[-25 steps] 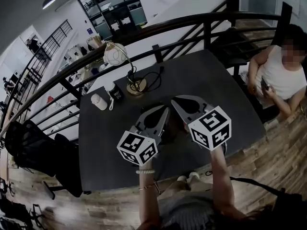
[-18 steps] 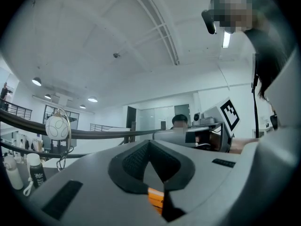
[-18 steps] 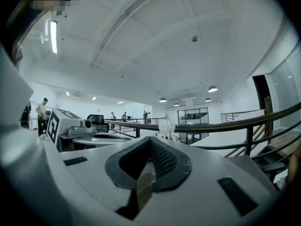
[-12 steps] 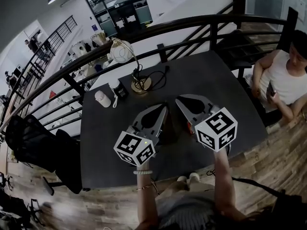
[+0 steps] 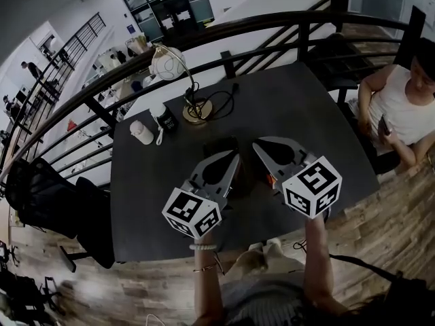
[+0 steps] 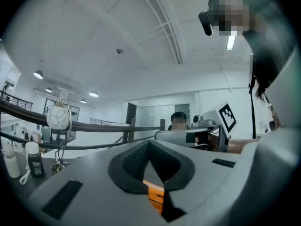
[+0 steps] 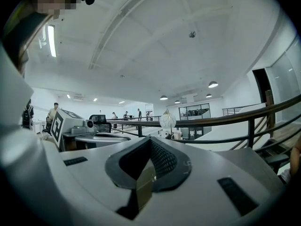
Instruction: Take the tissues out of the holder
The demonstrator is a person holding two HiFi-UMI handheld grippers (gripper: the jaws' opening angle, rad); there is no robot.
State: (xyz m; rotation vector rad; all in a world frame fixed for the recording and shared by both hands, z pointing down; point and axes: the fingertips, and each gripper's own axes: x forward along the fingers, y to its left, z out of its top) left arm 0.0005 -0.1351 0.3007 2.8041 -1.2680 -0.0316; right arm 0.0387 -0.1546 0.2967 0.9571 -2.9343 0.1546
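Both grippers hang side by side over the dark table [image 5: 312, 124], pointing away from me. The left gripper [image 5: 234, 157] has its jaw tips together, and so does the right gripper [image 5: 257, 143]; neither holds anything. In the left gripper view the jaws [image 6: 149, 141] meet at a point, and a small orange thing [image 6: 155, 195] shows in the gap below them. The right gripper [image 7: 150, 138] looks the same, with only table surface below. A dark box-like holder [image 5: 221, 146] lies on the table just beyond the tips, partly hidden. No tissues can be made out.
A desk lamp with a round shade [image 5: 167, 63] and brass base [image 5: 198, 111] stands at the table's far side, with a cable, a dark bottle [image 5: 164, 119] and a white bottle [image 5: 141, 132]. A railing [image 5: 272, 29] runs behind. A person sits at right [image 5: 401, 107]; a black chair [image 5: 47, 202] stands at left.
Both grippers stay shut and keep nearly the same place over the table. The head view has shifted slightly, so the lamp and table sit a little differently in the picture.
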